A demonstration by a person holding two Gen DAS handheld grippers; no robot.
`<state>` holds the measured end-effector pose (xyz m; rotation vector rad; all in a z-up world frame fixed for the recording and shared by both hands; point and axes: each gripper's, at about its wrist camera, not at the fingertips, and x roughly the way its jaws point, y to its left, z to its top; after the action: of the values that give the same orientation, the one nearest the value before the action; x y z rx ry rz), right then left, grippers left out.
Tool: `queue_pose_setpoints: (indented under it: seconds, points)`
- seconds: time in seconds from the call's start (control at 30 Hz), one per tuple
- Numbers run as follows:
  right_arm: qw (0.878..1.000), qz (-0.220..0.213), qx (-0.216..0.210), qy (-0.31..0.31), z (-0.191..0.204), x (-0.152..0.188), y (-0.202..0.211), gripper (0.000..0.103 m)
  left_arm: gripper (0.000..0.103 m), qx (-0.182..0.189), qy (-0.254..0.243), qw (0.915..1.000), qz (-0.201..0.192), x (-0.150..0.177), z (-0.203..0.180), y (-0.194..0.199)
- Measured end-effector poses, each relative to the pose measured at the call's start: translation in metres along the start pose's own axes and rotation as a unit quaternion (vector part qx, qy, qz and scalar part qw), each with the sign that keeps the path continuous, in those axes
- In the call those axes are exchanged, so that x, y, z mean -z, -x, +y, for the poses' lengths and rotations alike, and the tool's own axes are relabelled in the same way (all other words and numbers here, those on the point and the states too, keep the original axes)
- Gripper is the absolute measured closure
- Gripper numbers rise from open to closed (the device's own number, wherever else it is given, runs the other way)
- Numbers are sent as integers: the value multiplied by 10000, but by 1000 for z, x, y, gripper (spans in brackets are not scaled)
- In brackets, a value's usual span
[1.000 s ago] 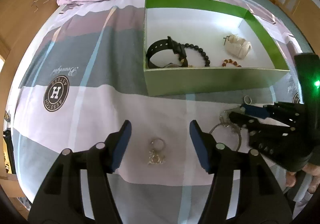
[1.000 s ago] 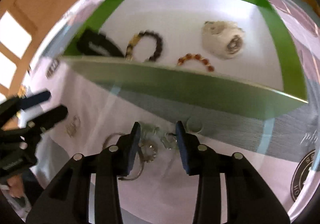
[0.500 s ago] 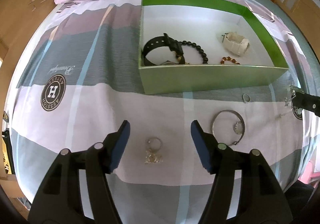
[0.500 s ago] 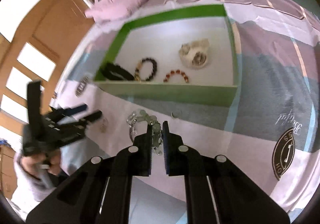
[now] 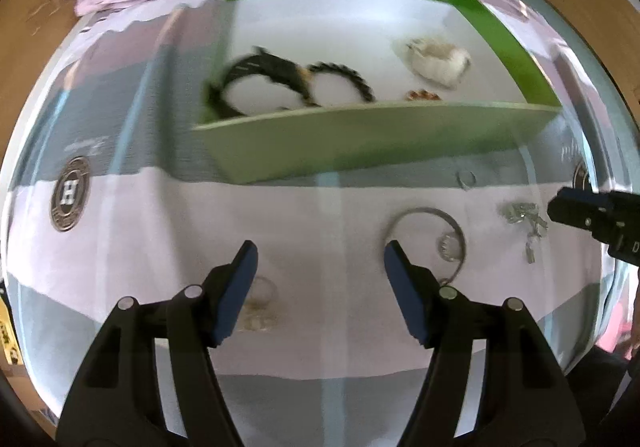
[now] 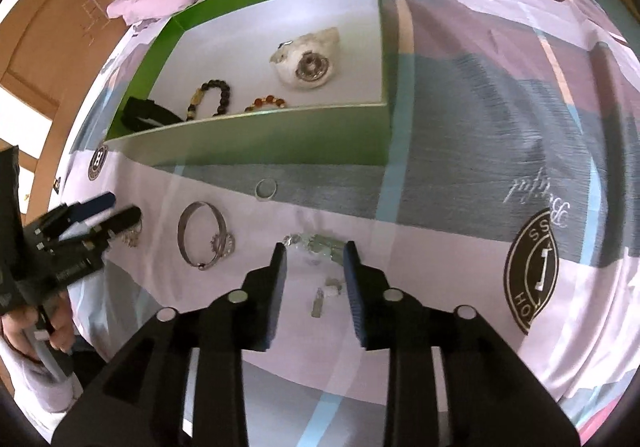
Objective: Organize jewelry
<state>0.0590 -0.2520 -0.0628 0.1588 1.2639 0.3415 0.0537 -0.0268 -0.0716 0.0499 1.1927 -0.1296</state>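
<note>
Right gripper (image 6: pixel 314 251) had shifted off the bangle (image 6: pixel 204 237); jaws were opening, nothing clamped. Chain (image 6: pixel 316 245) lay on the bed between its tips, long axis 3–9 o'clock. Left gripper (image 5: pixel 318 259) stood apart, empty; box (image 6: pixel 280 145) at 12.

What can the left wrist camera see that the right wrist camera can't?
Only the left wrist view shows the small charm lying whole, beside the left gripper. Only the right wrist view shows the face of the white watch and the hand holding the other gripper. Both show the green box, the silver bangle, the small ring, and the silvery chain under the opening right gripper.
</note>
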Motion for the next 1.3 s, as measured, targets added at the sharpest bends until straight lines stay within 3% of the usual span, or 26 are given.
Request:
queue_pose_setpoints:
  seconds: [0.2, 0.27, 0.33, 0.4, 0.5, 0.57, 0.63, 0.7, 0.93, 1.0, 1.1, 1.2, 1.3]
  points:
    - [9997, 158, 189, -86, -2, 1, -8, 68, 37, -194, -285, 9991, 231, -1, -24, -30]
    - [9995, 190, 245, -93, -4, 2, -10, 60, 47, -244, -226, 9992, 210, -1, -23, -32]
    - [9993, 199, 292, -80, -4, 3, -10, 59, 76, -246, -141, 9994, 219, -2, -19, -28]
    - [9993, 208, 288, -93, -4, 3, -11, 59, 85, -335, -3, 9990, 291, -1, -10, -25]
    - [9993, 201, 308, -120, -3, 2, -10, 59, 85, -360, 242, 9984, 366, 1, 8, -21]
    - [9992, 202, 310, -119, -2, 1, -11, 59, 76, -244, 331, 9988, 272, 0, 17, -13]
    - [9991, 207, 347, -115, -3, 1, -12, 57, 57, -123, 275, 9995, 93, -1, 18, -1]
    - [9989, 198, 394, -132, -4, 1, -12, 55, 50, -106, 210, 9997, -24, -2, 15, 5]
    - [9981, 272, 550, -13, 2, 2, -21, 55, 51, -214, 180, 9994, 223, -3, 11, -17]
    - [9979, 303, 579, 40, 5, 3, -23, 55, 61, -277, 219, 9989, 295, -1, 12, -22]
    - [9977, 325, 583, 110, 9, 4, -26, 50, 65, -307, 240, 9987, 327, -3, 13, -27]
    - [9972, 348, 642, 137, 10, 4, -28, 50, 92, -256, 267, 9989, 294, -1, 11, -26]
    - [9965, 369, 736, 170, 11, 5, -32, 50, 99, -234, 316, 9988, 292, 0, 10, -25]
